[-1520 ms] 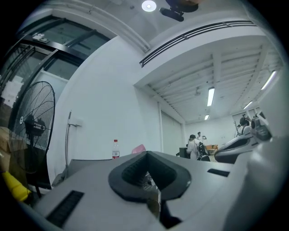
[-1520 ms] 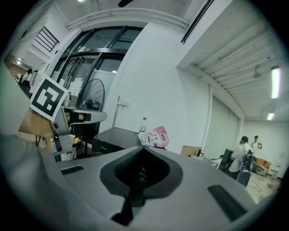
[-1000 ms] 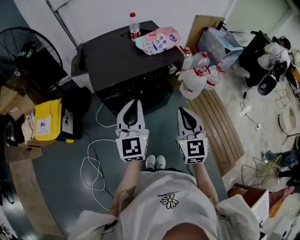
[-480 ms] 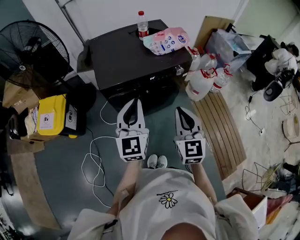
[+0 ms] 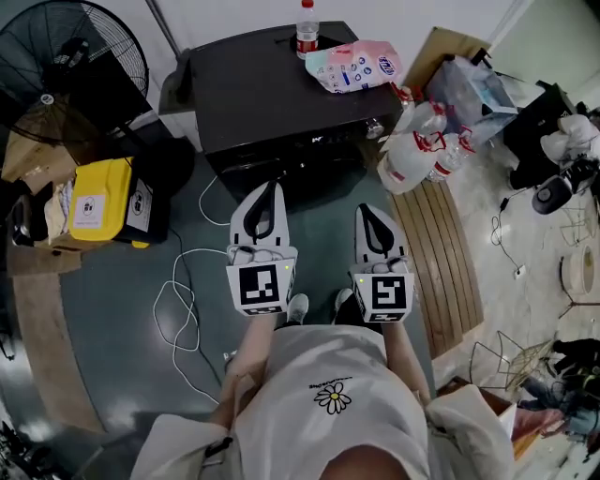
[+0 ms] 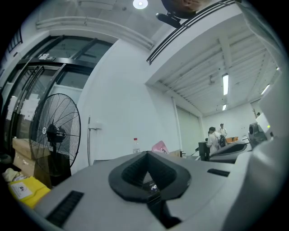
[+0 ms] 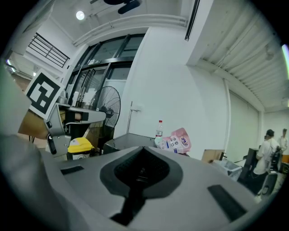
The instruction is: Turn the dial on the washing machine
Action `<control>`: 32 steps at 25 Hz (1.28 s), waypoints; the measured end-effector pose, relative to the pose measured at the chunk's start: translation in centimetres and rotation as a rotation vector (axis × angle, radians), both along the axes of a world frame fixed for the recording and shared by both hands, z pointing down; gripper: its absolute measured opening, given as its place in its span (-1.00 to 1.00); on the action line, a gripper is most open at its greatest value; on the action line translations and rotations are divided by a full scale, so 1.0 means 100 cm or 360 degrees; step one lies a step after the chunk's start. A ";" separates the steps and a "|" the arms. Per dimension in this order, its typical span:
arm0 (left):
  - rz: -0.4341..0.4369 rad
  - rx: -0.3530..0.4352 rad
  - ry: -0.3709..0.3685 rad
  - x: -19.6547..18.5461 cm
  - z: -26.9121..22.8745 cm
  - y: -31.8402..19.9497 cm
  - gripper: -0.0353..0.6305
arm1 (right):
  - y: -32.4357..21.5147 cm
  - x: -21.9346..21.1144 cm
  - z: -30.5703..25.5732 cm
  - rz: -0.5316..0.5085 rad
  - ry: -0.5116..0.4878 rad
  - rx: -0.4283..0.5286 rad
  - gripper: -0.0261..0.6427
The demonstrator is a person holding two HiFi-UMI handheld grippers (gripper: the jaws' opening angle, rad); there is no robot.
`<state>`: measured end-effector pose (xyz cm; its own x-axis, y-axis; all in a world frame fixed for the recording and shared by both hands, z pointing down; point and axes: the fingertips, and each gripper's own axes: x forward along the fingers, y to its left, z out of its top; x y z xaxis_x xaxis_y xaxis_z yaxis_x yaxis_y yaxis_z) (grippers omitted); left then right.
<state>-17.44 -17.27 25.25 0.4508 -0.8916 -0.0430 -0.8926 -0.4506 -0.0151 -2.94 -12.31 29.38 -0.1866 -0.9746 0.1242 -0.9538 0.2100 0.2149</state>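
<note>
The dark washing machine point(image 5: 272, 84) stands against the far wall, with its silver dial point(image 5: 376, 126) at the right end of the front panel. My left gripper point(image 5: 269, 187) points at the machine's front, a little short of it, jaws shut and empty. My right gripper point(image 5: 367, 212) is beside it, lower and below the dial, also shut with nothing in it. In the left gripper view the fingertips point(image 6: 146, 154) meet. The right gripper view shows the machine's top point(image 7: 128, 140) ahead, beyond the gripper point(image 7: 143, 149).
A water bottle point(image 5: 307, 28) and a pink bag point(image 5: 354, 70) lie on the machine. White jugs point(image 5: 417, 145) and a wooden pallet point(image 5: 450, 253) are to its right. A fan point(image 5: 70, 56), a yellow bin point(image 5: 94, 199) and a floor cable point(image 5: 178, 309) are left.
The person has stepped towards the washing machine, so both grippers are nearer its front. Both stay shut and empty.
</note>
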 end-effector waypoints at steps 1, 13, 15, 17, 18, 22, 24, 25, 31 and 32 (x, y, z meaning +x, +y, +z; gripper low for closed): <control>-0.0015 0.0004 -0.0005 0.002 0.000 0.002 -0.89 | -0.001 0.004 0.001 -0.0013 0.0004 -0.0005 -0.91; -0.0382 0.0041 0.0023 0.061 -0.006 -0.009 -0.89 | -0.049 0.093 -0.015 -0.0259 0.0065 0.0091 -0.91; -0.0407 0.0026 0.0027 0.077 -0.004 -0.008 -0.89 | -0.051 0.109 -0.013 -0.0276 0.0062 0.0087 -0.91; -0.0424 0.0015 0.0019 0.092 -0.001 -0.003 -0.89 | -0.049 0.120 -0.016 -0.0279 0.0040 0.0090 -0.91; -0.0434 0.0013 0.0018 0.099 0.000 -0.001 -0.89 | -0.049 0.126 -0.016 -0.0279 0.0038 0.0089 -0.91; -0.0452 -0.0009 0.0008 0.120 0.007 0.004 -0.89 | -0.051 0.147 -0.010 -0.0275 0.0042 0.0081 -0.91; -0.0457 -0.0027 0.0000 0.126 0.012 0.007 -0.89 | -0.051 0.154 -0.007 -0.0270 0.0037 0.0086 -0.91; -0.0460 -0.0036 -0.0001 0.128 0.014 0.009 -0.89 | -0.051 0.157 -0.006 -0.0270 0.0039 0.0090 -0.91; -0.0475 -0.0081 -0.0013 0.129 0.022 0.015 -0.89 | -0.048 0.160 0.004 -0.0277 0.0072 0.0077 -0.91; -0.0473 -0.0097 -0.0013 0.130 0.023 0.016 -0.89 | -0.047 0.160 0.003 -0.0280 0.0066 0.0087 -0.91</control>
<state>-4.48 -15.63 27.56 0.1699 -0.9853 0.0169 -0.9854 -0.1700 -0.0039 13.02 -17.05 29.71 -0.3503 -0.9329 0.0831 -0.8935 0.3595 0.2690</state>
